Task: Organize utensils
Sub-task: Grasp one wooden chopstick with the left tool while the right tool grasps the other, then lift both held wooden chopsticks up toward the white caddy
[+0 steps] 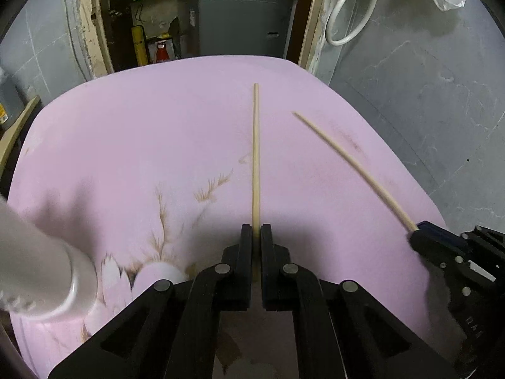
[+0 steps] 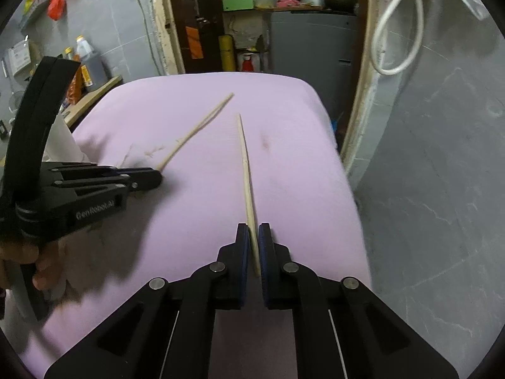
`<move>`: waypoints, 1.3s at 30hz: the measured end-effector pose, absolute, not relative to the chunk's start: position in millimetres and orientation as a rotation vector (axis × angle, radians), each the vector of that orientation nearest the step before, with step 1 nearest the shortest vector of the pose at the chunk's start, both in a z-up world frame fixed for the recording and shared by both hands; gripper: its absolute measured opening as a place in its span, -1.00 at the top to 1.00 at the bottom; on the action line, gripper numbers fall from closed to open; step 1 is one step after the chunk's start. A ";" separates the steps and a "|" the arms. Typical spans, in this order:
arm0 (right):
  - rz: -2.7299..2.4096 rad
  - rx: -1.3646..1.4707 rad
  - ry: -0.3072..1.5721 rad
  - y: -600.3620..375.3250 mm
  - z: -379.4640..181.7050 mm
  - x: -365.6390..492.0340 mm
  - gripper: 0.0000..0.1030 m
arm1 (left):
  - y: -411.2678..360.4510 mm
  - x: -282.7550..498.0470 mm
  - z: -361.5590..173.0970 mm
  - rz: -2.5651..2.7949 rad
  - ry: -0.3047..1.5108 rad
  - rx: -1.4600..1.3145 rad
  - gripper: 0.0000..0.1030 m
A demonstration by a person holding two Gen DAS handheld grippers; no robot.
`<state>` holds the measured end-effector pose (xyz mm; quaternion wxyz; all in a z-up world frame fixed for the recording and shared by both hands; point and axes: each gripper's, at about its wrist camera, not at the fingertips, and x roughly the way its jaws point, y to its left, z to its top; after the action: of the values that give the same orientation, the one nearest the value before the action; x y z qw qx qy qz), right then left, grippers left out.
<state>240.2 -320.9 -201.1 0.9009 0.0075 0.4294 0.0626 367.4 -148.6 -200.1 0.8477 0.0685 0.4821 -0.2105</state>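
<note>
our left hand-held gripper (image 1: 256, 230) and right hand-held gripper (image 2: 253, 230) each clamp one thin pale wooden chopstick (image 1: 255, 145) (image 2: 245, 170) over the pink surface (image 1: 142, 132).

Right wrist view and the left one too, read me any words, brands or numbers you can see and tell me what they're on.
"GenRobot.AI": on the body of the left claw, right wrist view.
Raised letters on the right claw, left wrist view: unreadable.
Labels on the bottles and wall papers: too small and blurred.
</note>
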 end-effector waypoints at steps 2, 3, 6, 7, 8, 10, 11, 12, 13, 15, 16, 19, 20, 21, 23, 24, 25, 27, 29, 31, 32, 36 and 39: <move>0.124 0.017 0.897 -323.5 -199.9 230.3 0.92 | -147.1 357.8 -200.2 -0.435 1.032 0.133 0.95; 0.125 0.020 0.905 -323.3 -199.3 225.6 0.92 | -144.4 349.8 -199.6 -0.431 1.044 0.121 0.95; 0.135 0.033 0.927 -323.3 -196.3 214.5 0.91 | -131.7 323.1 -196.2 -0.426 1.076 0.085 0.95; 0.141 0.035 0.932 -323.5 -196.2 211.7 0.91 | -128.4 314.7 -195.6 -0.427 1.084 0.080 0.95; 0.153 0.039 0.941 -323.8 -196.6 210.4 0.89 | -121.5 302.0 -195.7 -0.423 1.088 0.075 0.95; 0.173 0.036 0.945 -326.5 -198.0 211.3 0.87 | -112.2 286.2 -193.8 -0.415 1.078 0.056 0.95; 0.180 0.034 0.943 -327.2 -198.2 213.4 0.86 | -107.6 281.1 -193.1 -0.415 1.072 0.039 0.95; 0.188 0.035 0.942 -328.2 -198.8 218.0 0.84 | -103.8 277.7 -192.7 -0.417 1.067 0.021 0.95; 0.194 0.032 0.942 -327.0 -200.0 220.0 0.82 | -101.3 275.5 -192.6 -0.420 1.066 0.008 0.95; 0.206 0.015 0.941 -324.6 -201.2 228.6 0.78 | -99.1 275.3 -192.3 -0.427 1.068 -0.006 0.91; 0.212 0.007 0.937 -324.1 -201.2 233.2 0.71 | -99.7 276.3 -191.8 -0.430 1.072 -0.008 0.83; 0.247 0.010 0.938 -320.4 -201.7 253.9 0.50 | -103.1 284.2 -187.1 -0.446 1.056 -0.016 0.46; 0.256 0.011 0.942 -319.0 -202.5 261.5 0.50 | -106.2 287.0 -186.9 -0.452 1.046 -0.011 0.41; 0.274 0.013 0.947 -318.0 -203.6 271.2 0.50 | -109.2 293.5 -187.4 -0.456 1.042 0.005 0.38; 0.308 0.017 0.959 -317.3 -205.3 286.0 0.54 | -118.7 304.6 -186.9 -0.460 1.054 0.048 0.38; 0.331 0.025 0.965 -317.8 -206.3 294.0 0.54 | -123.3 311.5 -188.0 -0.460 1.064 0.070 0.38; 0.343 0.027 0.970 -318.1 -206.6 299.0 0.56 | -127.1 318.8 -189.2 -0.464 1.071 0.083 0.38; 0.364 0.005 0.969 -315.4 -207.0 311.1 0.62 | -133.3 333.4 -189.9 -0.474 1.080 0.092 0.38; 0.379 -0.007 0.977 -312.9 -208.8 317.9 0.64 | -138.5 346.1 -192.1 -0.477 1.090 0.098 0.38; 0.388 -0.013 0.994 -309.5 -212.2 324.7 0.64 | -141.2 354.6 -195.3 -0.477 1.102 0.101 0.38; 0.387 -0.015 1.002 -307.1 -213.7 327.9 0.64 | -141.2 358.0 -196.2 -0.477 1.103 0.105 0.38; 0.354 -0.028 1.038 -298.2 -215.5 339.3 0.68 | -148.7 369.3 -197.6 -0.469 1.137 0.166 0.39; 0.309 -0.031 1.060 -298.8 -214.1 345.5 0.87 | -153.6 372.2 -196.5 -0.446 1.162 0.203 0.57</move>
<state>345.5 -298.8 -214.1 0.8513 -0.0145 0.5035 0.1465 372.2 -153.6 -196.5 0.8078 0.0951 0.5431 -0.2084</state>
